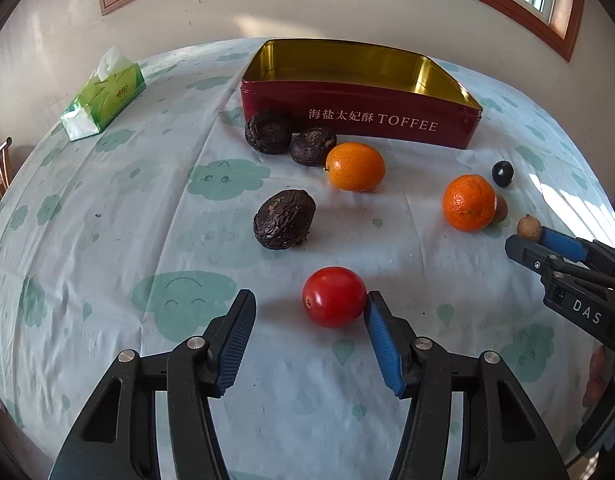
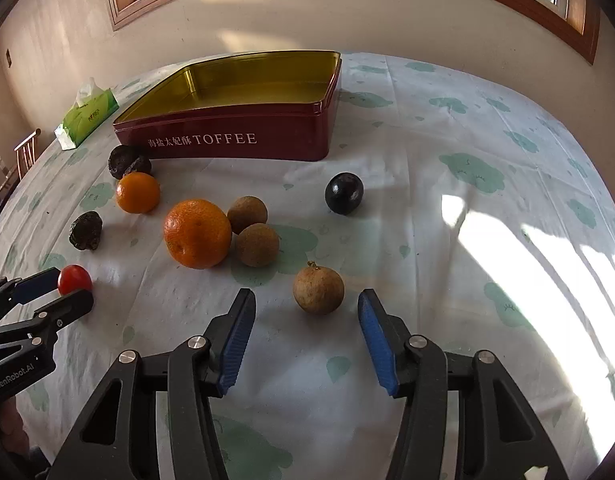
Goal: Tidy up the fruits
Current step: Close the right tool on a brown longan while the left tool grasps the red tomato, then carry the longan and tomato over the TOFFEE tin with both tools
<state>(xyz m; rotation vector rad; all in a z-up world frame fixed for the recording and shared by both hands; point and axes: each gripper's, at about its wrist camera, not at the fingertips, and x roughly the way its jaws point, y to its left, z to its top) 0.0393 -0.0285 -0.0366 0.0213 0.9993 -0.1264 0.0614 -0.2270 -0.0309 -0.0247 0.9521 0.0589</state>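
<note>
A red cherry tomato (image 1: 334, 297) lies on the cloth between the fingers of my left gripper (image 1: 310, 298). The right pad touches the tomato's side and the left pad stands well apart from it, so the jaws are open. In the right wrist view a brown longan (image 2: 318, 288) sits between the tips of my right gripper (image 2: 306, 295), with a gap on both sides; that gripper is open too. The open red toffee tin (image 1: 387, 120) stands at the back of the table with a bare gold inside.
Two oranges (image 1: 355, 166) (image 1: 469, 202), three dark wrinkled fruits (image 1: 284, 218), a dark plum (image 2: 344, 193) and two more longans (image 2: 247, 214) lie before the tin. A green tissue pack (image 1: 103, 96) sits back left. A chair (image 2: 25, 152) stands beyond the table's left edge.
</note>
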